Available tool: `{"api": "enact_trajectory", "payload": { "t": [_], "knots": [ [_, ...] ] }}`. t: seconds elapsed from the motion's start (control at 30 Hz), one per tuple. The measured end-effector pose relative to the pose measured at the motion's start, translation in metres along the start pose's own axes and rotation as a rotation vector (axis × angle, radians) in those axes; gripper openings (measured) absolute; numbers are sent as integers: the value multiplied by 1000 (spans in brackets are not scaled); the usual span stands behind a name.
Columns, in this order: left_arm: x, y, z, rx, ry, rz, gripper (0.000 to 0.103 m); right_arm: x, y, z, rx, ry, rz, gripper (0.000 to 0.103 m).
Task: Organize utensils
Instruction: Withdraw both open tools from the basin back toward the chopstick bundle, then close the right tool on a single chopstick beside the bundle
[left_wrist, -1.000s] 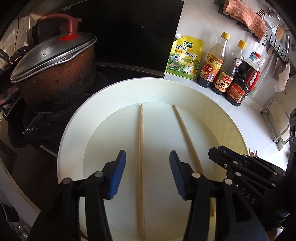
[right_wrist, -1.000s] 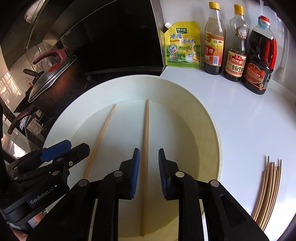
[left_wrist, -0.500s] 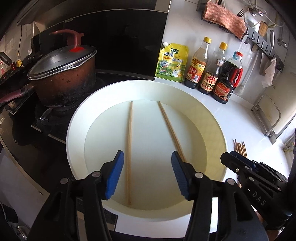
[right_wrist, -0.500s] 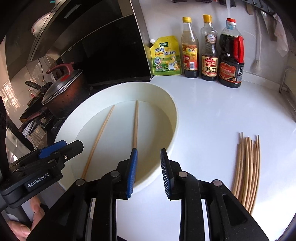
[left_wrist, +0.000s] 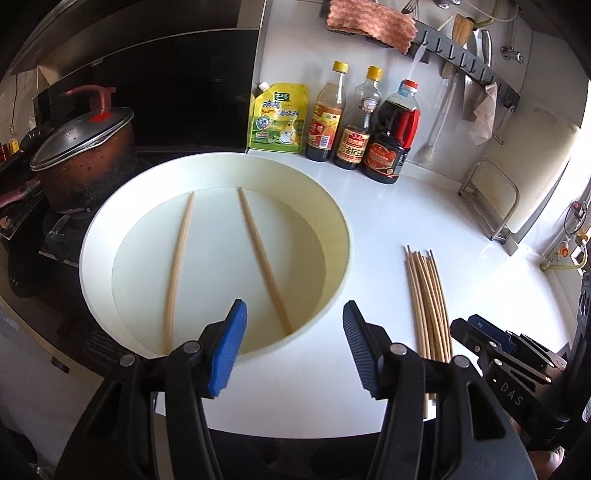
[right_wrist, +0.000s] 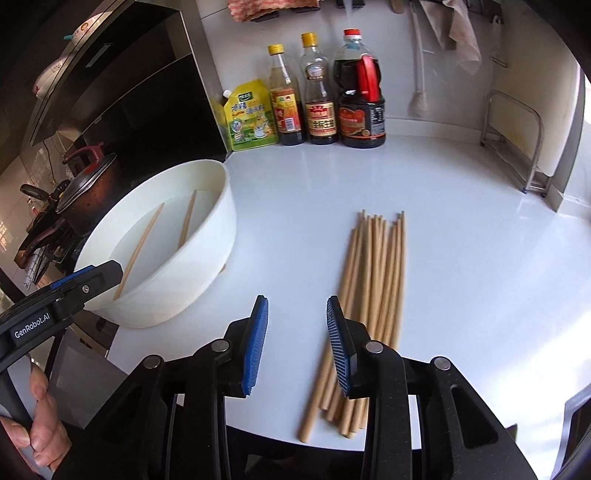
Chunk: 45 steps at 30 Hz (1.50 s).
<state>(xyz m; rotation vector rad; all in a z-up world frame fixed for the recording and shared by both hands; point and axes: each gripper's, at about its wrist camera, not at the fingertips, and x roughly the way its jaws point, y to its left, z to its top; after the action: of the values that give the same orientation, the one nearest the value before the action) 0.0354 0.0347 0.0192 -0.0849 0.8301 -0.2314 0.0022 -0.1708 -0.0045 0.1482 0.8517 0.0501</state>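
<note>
Two chopsticks (left_wrist: 177, 266) lie apart in the white bowl (left_wrist: 343, 236); the bundle (right_wrist: 373, 295) rests beside it on the desk. Left tool (left_wrist: 293, 347) gapes empty over the bowl's rim. Right tool (right_wrist: 295, 343), jaws just opening, hovers empty by the bundle.

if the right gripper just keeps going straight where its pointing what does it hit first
Probably bare white countertop, just left of the chopstick bundle. The right gripper, jaws just opening and empty, aims between the white bowl and that bundle; depth is unclear.
</note>
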Motion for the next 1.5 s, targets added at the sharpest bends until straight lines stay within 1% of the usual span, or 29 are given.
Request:
{"api": "enact_trajectory", "payload": {
  "t": [0.07, 0.13, 0.27, 0.33, 0.43, 0.63, 1.03, 1.2, 1.5],
  "knots": [
    [1, -13, -6, 13, 10, -23, 57, -6, -12, -7, 5, -2, -36, 35],
    [3, -28, -12, 38, 22, -48, 57, -9, -26, -14, 20, 0, -58, 35],
    [8, -55, -23, 86, 22, -60, 58, -9, -52, -24, 57, 3, -119, 36],
    [13, -65, -27, 99, 42, -78, 61, -8, -62, -28, 63, 9, -151, 37],
    [22, -78, -33, 118, 64, -84, 63, -7, -75, -34, 68, 10, -166, 40],
    [42, -90, -38, 117, 94, -89, 70, 4, -93, -32, 98, 28, -173, 41],
    [80, -90, -38, 100, 157, -59, 70, 50, -91, -15, 85, 68, -146, 41],
    [88, -91, -38, 93, 176, -65, 70, 58, -88, -12, 63, 79, -155, 41],
    [94, -89, -37, 76, 181, -68, 70, 61, -85, -14, 47, 98, -154, 41]
  ]
}}
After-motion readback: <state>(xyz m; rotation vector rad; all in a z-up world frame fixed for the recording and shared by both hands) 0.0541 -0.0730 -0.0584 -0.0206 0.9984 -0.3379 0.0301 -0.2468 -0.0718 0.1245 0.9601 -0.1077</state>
